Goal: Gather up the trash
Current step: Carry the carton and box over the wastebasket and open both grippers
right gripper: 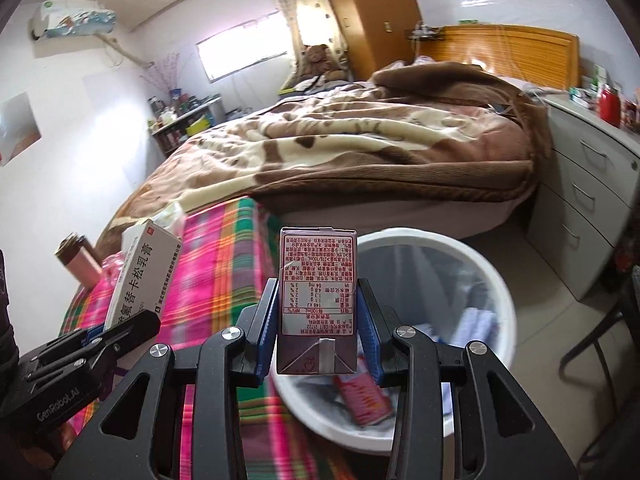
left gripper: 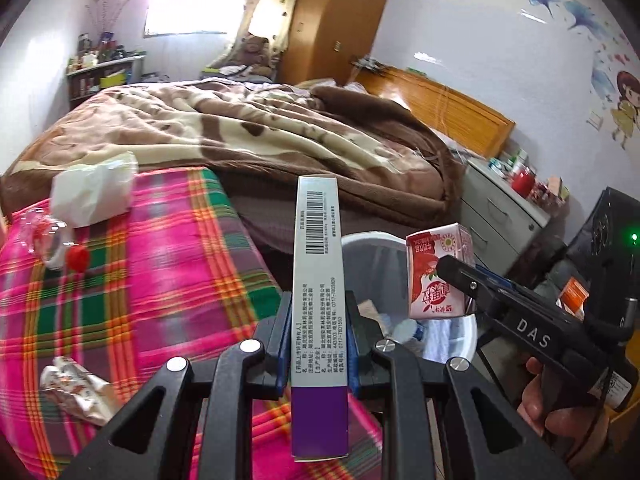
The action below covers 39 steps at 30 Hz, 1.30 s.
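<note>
My left tongs (left gripper: 319, 344) pinch a long grey-and-purple medicine box (left gripper: 319, 312) upright by its lower half, and my right tongs (right gripper: 318, 332) clamp a small pink milk carton (right gripper: 318, 300) held upside down, its folded flaps facing me. Both hang near the white bin (right gripper: 480, 264) beside the plaid-covered surface (left gripper: 160, 280); the carton looks above its rim, the box just short of it. I judge this the drop-off step: carry each over the opening and release, then return for the crumpled wrapper (left gripper: 76, 392) and white bag (left gripper: 94, 192).
</note>
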Each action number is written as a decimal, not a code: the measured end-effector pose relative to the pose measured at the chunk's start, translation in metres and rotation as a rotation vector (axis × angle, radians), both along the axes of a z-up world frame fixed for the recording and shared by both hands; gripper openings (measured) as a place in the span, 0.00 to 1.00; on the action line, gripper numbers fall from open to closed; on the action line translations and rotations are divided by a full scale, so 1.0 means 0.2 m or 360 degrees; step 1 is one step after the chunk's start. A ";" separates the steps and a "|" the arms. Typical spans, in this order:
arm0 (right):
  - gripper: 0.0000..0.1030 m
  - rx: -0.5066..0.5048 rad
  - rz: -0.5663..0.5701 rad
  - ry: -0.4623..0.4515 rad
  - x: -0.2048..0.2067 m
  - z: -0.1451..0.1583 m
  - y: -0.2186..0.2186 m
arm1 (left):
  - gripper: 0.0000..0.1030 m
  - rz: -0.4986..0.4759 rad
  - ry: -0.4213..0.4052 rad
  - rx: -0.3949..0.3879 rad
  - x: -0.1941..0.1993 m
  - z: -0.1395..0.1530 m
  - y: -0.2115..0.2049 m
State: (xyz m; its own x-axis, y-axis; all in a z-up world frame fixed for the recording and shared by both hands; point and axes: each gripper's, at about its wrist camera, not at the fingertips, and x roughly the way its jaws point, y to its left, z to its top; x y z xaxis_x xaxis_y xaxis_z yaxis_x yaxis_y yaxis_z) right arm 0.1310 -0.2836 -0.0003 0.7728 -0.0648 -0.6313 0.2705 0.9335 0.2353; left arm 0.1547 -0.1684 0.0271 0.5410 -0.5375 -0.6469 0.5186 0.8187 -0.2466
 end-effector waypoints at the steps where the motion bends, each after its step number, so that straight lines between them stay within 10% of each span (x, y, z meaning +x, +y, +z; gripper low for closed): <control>1: 0.37 0.0001 -0.0014 0.0006 0.00 -0.01 -0.02 | 0.22 -0.0021 0.0006 0.0001 0.00 -0.01 -0.03; 28: 0.37 -0.0015 -0.0176 0.0241 -0.03 -0.19 -0.31 | 0.23 -0.0203 0.0084 0.0195 -0.01 -0.18 -0.49; 31: 0.39 -0.0017 -0.0185 0.0257 -0.03 -0.19 -0.32 | 0.48 -0.0207 0.0092 0.0173 -0.02 -0.18 -0.49; 39: 0.55 -0.0001 -0.0202 0.0230 -0.04 -0.18 -0.31 | 0.54 -0.0175 0.0077 0.0158 -0.03 -0.16 -0.42</control>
State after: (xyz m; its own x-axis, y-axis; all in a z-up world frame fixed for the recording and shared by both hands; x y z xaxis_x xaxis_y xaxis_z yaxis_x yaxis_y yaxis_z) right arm 0.1234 -0.3462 -0.0361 0.6598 -0.1564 -0.7350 0.4170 0.8899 0.1850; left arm 0.1491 -0.2523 -0.0040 0.4495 -0.5240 -0.7235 0.5958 0.7793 -0.1942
